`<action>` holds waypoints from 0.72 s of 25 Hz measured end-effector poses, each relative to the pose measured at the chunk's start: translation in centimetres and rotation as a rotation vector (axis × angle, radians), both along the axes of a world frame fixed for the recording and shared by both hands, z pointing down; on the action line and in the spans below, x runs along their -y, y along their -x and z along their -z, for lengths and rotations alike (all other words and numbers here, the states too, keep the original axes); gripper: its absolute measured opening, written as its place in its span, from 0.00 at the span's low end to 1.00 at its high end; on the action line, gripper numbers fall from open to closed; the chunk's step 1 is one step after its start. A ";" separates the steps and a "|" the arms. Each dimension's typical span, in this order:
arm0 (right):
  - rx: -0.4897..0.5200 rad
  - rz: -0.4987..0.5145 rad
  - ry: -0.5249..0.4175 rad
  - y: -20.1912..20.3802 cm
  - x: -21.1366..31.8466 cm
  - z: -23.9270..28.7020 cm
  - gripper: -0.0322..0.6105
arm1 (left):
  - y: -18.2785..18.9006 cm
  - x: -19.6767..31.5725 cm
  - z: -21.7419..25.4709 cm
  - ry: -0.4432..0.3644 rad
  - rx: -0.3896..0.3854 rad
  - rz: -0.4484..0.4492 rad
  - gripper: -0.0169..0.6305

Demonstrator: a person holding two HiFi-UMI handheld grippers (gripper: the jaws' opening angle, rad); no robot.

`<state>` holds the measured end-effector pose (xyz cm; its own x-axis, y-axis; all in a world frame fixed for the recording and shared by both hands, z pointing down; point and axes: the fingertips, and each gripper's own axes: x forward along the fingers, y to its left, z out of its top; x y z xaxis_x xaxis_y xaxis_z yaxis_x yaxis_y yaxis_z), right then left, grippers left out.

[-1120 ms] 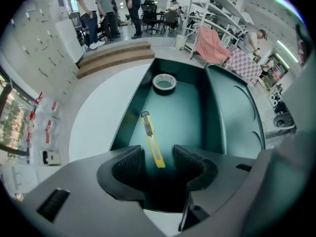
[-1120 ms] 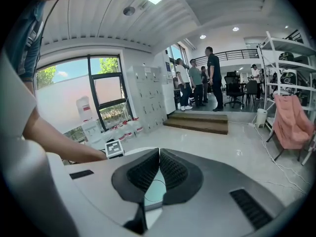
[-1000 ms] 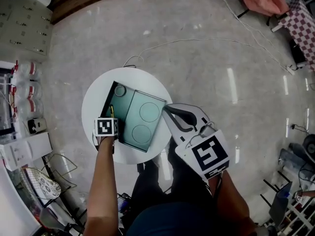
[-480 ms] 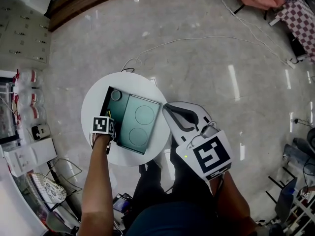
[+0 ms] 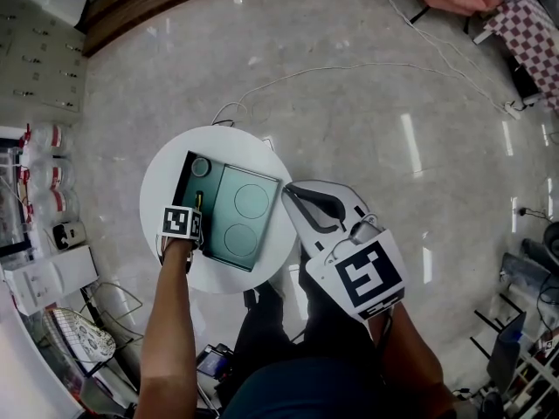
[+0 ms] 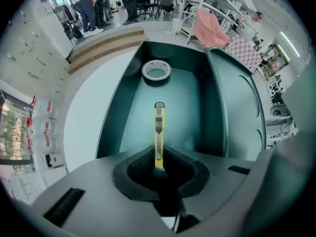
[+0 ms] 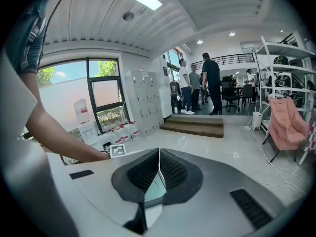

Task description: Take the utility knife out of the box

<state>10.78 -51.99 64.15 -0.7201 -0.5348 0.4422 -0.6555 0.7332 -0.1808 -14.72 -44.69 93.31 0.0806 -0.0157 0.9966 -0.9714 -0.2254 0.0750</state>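
Note:
A dark teal box (image 5: pixel 186 168) lies open on a round white table (image 5: pixel 162 173), its lid (image 5: pixel 240 216) folded out to the right. Inside lies a yellow utility knife (image 6: pixel 159 127), also seen as a thin yellow line (image 5: pixel 198 201) in the head view. My left gripper (image 6: pixel 159 163) points straight down into the box (image 6: pixel 111 112); its jaws are closing, with the pads against the knife's near end. From above, the left gripper (image 5: pixel 196 223) sits at the box's front left. My right gripper (image 5: pixel 289 191) hovers right of the lid, shut and empty (image 7: pixel 159 154).
A roll of tape (image 6: pixel 156 71) lies at the far end of the box, also visible (image 5: pixel 200 166) from above. A white cable (image 5: pixel 349 70) runs across the floor. Shelves and water bottles (image 5: pixel 57 160) stand at the left. People stand far off.
The left gripper has shifted slightly over the box's left compartment, above the knife's near end. The right gripper has edged a little to the left toward the lid.

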 end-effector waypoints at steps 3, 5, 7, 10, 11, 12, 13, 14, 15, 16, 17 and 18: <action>-0.004 0.006 -0.004 0.4 -0.3 0.2 0.11 | 0.2 -0.3 0.4 -0.031 -0.005 0.025 0.13; -0.004 0.003 0.004 0.6 -0.6 0.4 0.11 | 0.1 -0.7 0.8 -0.056 -0.012 0.035 0.13; -0.005 0.008 -0.001 0.9 -1.0 0.9 0.11 | -0.1 -1.0 1.5 -0.086 -0.018 0.035 0.13; -0.008 0.018 -0.013 1.7 -1.4 1.8 0.11 | -0.1 -1.1 3.0 -0.143 -0.038 0.041 0.13; -0.010 0.022 -0.018 2.1 -1.5 2.2 0.11 | -0.1 -1.0 3.7 -0.166 -0.049 0.043 0.13; -0.011 0.026 -0.024 2.5 -1.5 2.5 0.11 | 0.0 -0.8 4.4 -0.190 -0.061 0.043 0.13; -0.013 0.032 -0.030 2.9 -1.6 2.9 0.11 | 0.1 -0.5 5.2 -0.218 -0.071 0.041 0.13; -0.015 0.037 -0.036 3.4 -1.8 3.4 0.11 | 0.2 -0.2 6.2 -0.248 -0.077 0.036 0.13; -0.019 0.043 -0.042 3.8 -1.9 3.9 0.11 | 0.4 0.1 7.3 -0.278 -0.084 0.029 0.13; -0.022 0.047 -0.048 4.3 -2.2 4.4 0.11 | 0.5 0.3 8.5 -0.308 -0.090 0.018 0.13; -0.025 0.051 -0.053 4.7 -2.5 4.9 0.11 | 0.7 0.4 9.7 -0.338 -0.097 0.010 0.13; -0.028 0.055 -0.059 5.2 -2.9 5.5 0.11 | 0.9 0.5 11.0 -0.369 -0.102 0.005 0.13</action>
<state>5.58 -49.05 58.63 -0.7371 -0.5203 0.4313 -0.6181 0.7771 -0.1190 -15.61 -45.17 82.29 0.1778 -0.3725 0.9108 -0.9643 -0.2504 0.0859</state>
